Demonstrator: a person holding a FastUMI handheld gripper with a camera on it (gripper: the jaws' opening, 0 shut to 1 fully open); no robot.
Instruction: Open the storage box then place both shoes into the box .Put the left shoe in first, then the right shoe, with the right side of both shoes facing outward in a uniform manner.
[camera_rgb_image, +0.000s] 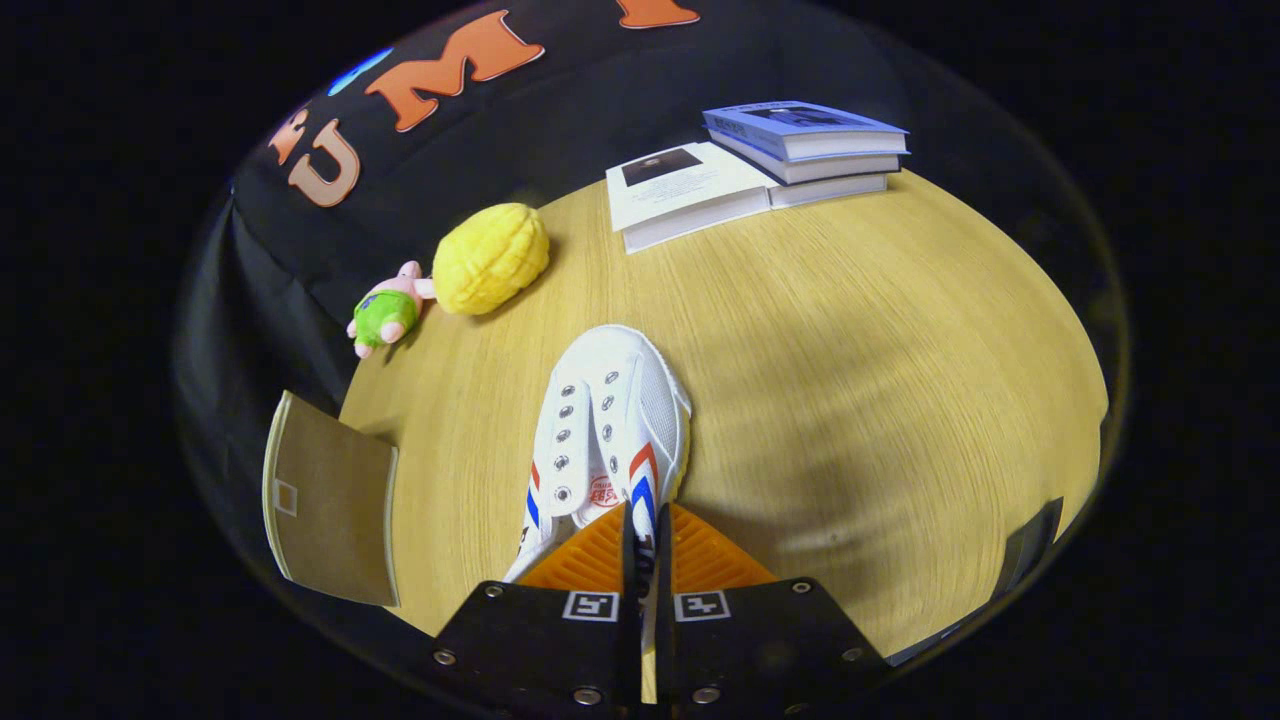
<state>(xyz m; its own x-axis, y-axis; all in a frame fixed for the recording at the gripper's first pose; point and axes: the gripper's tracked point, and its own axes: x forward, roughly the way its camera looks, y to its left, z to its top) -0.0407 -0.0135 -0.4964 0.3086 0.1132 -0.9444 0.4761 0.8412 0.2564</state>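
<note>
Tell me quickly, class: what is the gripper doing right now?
Gripper: shut on the white shoe, both fingers pinching its rear part, toe pointing ahead over the wooden table.

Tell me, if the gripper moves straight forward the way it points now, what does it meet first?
The gripper is closed on the white canvas shoe with red and blue stripes, so the shoe travels with it. Beyond the toe lies bare wooden table, then probably the open white book, though depth is unclear.

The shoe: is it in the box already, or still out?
Out. The shoe is over the bare table, with the tongs shut on its rear edge.
</note>
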